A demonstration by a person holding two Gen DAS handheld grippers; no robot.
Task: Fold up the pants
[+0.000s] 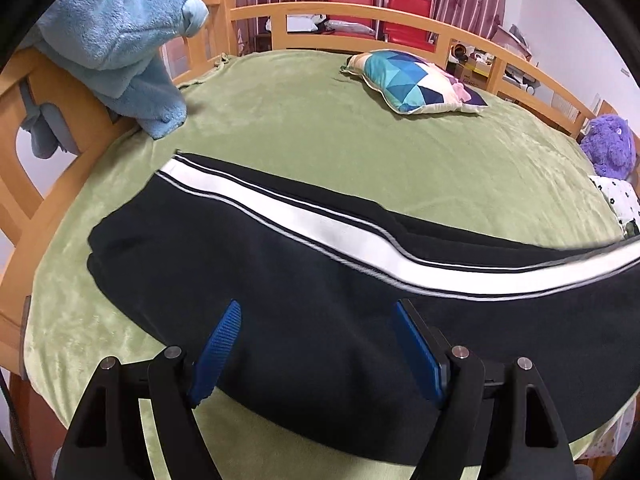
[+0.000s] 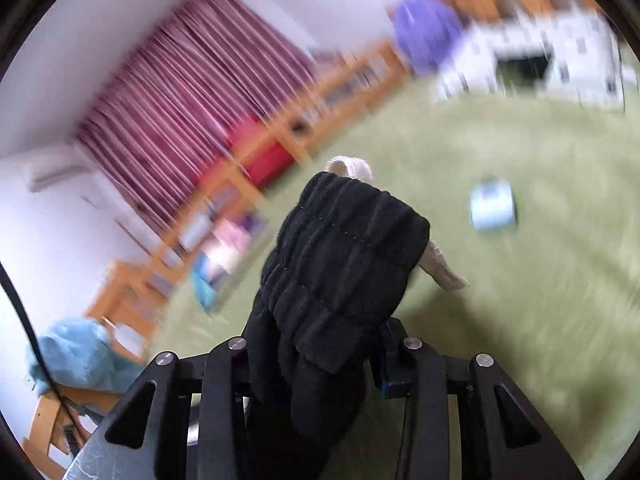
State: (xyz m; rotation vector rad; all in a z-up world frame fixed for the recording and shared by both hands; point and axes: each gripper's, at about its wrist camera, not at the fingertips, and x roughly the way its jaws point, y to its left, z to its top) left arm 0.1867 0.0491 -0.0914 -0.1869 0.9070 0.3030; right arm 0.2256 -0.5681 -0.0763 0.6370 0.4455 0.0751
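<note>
Across the green blanket (image 1: 320, 128), black track pants (image 1: 280, 280) lying flat, white stripe toward 12 o'clock. Left gripper (image 1: 316, 320) spread wide above them, holding nothing. Right gripper (image 2: 320, 360) clamped on the ribbed waistband (image 2: 344, 248) (frame blurred): risks slipping loose, skewing the fold.

A wooden-railed bed (image 1: 400, 14) covered by a green plush blanket (image 1: 300, 120) carries black pants with a white side stripe (image 1: 248, 264) spread across the near part, a blue-patterned triangle-print pillow (image 1: 416, 82) farther back, a purple plush toy (image 1: 608, 144) at the right edge, and a light-blue fleece garment (image 1: 120, 44) draped over the left rail.
</note>
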